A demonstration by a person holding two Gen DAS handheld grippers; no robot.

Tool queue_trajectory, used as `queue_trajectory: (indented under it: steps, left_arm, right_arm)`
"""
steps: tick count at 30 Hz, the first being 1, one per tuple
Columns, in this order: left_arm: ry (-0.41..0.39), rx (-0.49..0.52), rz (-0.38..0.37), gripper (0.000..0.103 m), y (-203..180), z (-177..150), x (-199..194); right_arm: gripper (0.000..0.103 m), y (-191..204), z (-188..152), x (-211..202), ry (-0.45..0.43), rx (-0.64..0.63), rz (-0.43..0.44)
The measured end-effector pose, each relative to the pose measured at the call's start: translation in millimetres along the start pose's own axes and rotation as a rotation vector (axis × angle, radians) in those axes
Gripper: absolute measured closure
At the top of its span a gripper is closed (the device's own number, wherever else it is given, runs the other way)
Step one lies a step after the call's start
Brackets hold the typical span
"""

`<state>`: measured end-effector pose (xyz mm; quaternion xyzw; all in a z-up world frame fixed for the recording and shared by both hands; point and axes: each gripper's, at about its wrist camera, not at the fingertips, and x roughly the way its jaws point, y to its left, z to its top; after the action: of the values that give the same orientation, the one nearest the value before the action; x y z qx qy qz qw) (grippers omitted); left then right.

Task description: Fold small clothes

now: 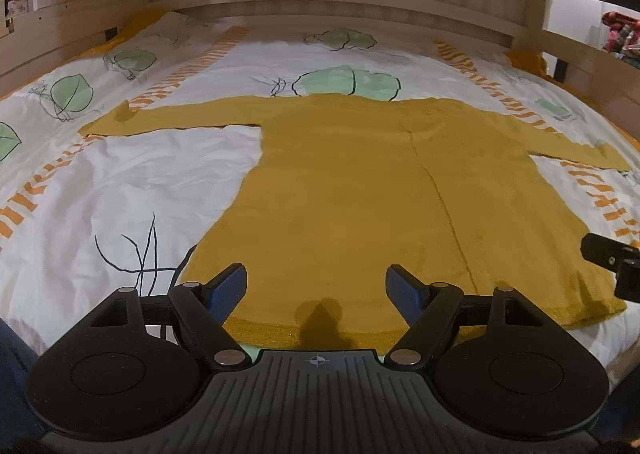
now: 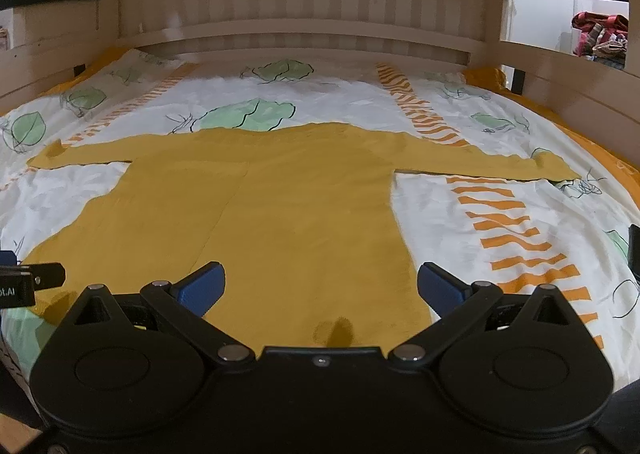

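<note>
Blue pads sit on the inner faces of both claws, and both claws are released, with nothing between the pads. The left claw [image 1: 316, 280] hangs over the near hem of the mustard-yellow garment [image 1: 380, 190], toward its left part, its fingers spread wide above the cloth. The right claw [image 2: 320, 280] is spread even wider and hangs over the right part of the same hem; its right finger [image 2: 442, 288] is above the white duvet cover [image 2: 460, 222], just past the edge of the garment. Whether the fingers touch the cloth I cannot tell.

The garment lies flat on the bed, hem toward the claws and neck toward the far side, with both long sleeves stretched out sideways. The cuff of the left sleeve [image 1: 120, 120] is a little turned up. The duvet cover has green leaves and orange stripes. Behind it stands the pale wooden bed frame [image 1: 360, 10].
</note>
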<state>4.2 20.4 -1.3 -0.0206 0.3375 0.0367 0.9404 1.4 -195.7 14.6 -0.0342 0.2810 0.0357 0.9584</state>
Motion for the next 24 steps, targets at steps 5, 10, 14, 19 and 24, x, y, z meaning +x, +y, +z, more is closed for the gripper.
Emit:
queue_trajectory:
  steps: [5,10,14,19,24]
  left_arm:
    - [0.000,-0.002,0.002,0.027,-1.4,-0.2,-1.0]
    - [0.005,-0.001,0.000,0.027,-2.1,-0.2,-1.2]
    - [0.008,0.001,-0.002,0.027,-2.8,1.0,-1.4]
    - [0.014,0.010,-0.003,0.027,-5.2,1.8,-0.1]
    - [0.021,0.016,-0.006,0.027,-7.4,0.6,1.0]
  right_arm:
    - [0.001,4.0,-0.4,0.4,0.002,-0.022,0.002]
    - [0.001,6.3,-0.6,0.0,0.003,-0.034,0.003]
    - [0.001,7.1,-0.4,-0.1,0.004,-0.035,0.003]
    - [0.001,7.2,-0.8,0.1,0.004,-0.036,0.003]
    - [0.001,7.7,-0.7,0.1,0.005,-0.037,0.004]
